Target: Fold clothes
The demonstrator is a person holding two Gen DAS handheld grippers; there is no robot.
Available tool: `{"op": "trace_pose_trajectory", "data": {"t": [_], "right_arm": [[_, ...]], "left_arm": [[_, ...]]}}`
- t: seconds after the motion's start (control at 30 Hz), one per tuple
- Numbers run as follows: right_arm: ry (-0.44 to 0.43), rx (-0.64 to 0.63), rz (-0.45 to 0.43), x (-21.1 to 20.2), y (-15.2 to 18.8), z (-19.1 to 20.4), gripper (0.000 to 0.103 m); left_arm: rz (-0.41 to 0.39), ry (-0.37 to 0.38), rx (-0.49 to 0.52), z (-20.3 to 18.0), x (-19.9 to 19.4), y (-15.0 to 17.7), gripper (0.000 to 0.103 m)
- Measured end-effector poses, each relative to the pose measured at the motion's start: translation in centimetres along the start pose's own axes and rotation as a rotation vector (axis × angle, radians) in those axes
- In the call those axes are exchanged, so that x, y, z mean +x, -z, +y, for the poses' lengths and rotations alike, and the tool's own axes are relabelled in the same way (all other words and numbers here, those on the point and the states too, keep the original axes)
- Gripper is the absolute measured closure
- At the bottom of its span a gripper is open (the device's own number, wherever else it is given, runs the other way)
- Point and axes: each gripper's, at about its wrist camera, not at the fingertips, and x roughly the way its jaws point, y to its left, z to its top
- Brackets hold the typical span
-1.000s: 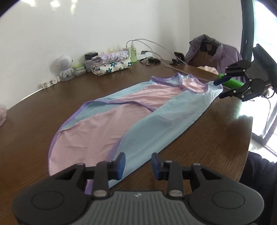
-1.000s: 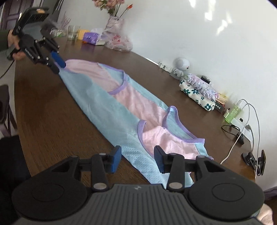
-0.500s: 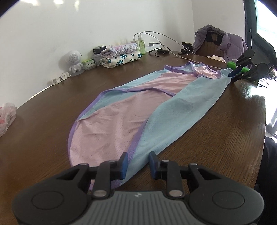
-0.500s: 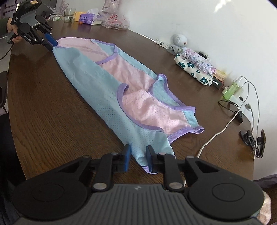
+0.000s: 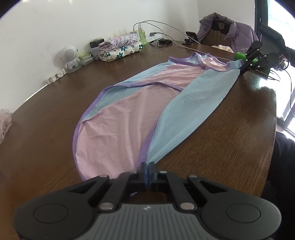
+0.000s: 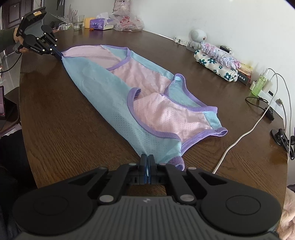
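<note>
Left gripper (image 5: 147,166) and right gripper (image 6: 147,160) each pinch 1 near corner of the mesh jersey (image 6: 118,96) on the wooden table (image 6: 64,120)

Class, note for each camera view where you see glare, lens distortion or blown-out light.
Left wrist view: window blown out at upper right, glare on the table below it, dark fisheye corners. Right wrist view: table edge bowed by the lens, soft light patches on the wall.

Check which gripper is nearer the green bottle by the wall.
Right. The right gripper grips the top's shoulder end, the end toward the green bottle. The left gripper grips the hem end, far across the table.
</note>
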Motion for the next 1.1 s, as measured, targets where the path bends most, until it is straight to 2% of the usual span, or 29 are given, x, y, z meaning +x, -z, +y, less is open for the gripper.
{"op": "trace_pose_trajectory", "data": {"t": [0.27,0.43,0.47,0.5,0.53,0.6,0.63,0.67,0.7,0.77,0.83,0.9,1.03,1.1], "right_arm": [[-0.009,0.047,0.005,-1.3,1.2,0.9,0.103],[-0.002,0.072,0.027,-2.8,2.4,2.7,0.103],[-0.006,0.078,0.031,-3.2,2.7,3.1,0.103],[-0.010,0.081,0.035,-3.5,2.8,3.4,0.103],[-0.011,0.075,0.039,-3.9,2.9,3.7,0.102],[-0.019,0.079,0.011,-5.2,2.9,3.9,0.088],[-0.026,0.092,-0.032,-6.1,2.9,3.7,0.067],[-0.022,0.108,-0.086,-7.0,2.7,3.3,0.051],[-0.019,0.124,-0.140,-7.7,2.3,2.8,0.049],[-0.006,0.159,-0.243,-8.1,0.8,1.3,0.049],[0.046,0.222,-0.283,-6.4,-1.9,-0.9,0.048],[0.083,0.287,-0.293,-4.0,-4.8,-3.0,0.048],[0.025,0.360,-0.223,1.9,-9.9,-6.4,0.048],[0.000,0.355,-0.157,4.8,-11.5,-7.1,0.048]], "left_arm": [[-0.003,0.016,-0.055,-1.1,-1.6,1.4,0.103],[-0.048,0.006,-0.132,-3.0,-2.9,3.4,0.102],[-0.053,0.015,-0.163,-3.1,-3.2,3.8,0.101],[-0.052,0.045,-0.199,-3.0,-3.6,4.0,0.094],[-0.051,0.080,-0.224,-2.9,-4.1,4.2,0.094],[-0.136,0.173,-0.314,-1.7,-6.2,4.6,0.085],[-0.194,0.213,-0.362,-0.8,-7.3,4.8,0.080],[-0.249,0.198,-0.394,0.0,-8.2,4.7,0.067],[-0.284,0.163,-0.398,0.9,-8.5,3.9,0.055],[-0.322,0.085,-0.375,2.4,-8.4,1.6,0.046],[-0.291,0.030,-0.324,3.7,-5.9,-2.0,0.044],[-0.225,0.052,-0.317,5.0,-2.4,-5.4,0.044],[-0.109,0.170,-0.318,6.8,4.4,-10.1,0.044],[-0.054,0.166,-0.312,7.0,6.8,-11.3,0.044]]}}
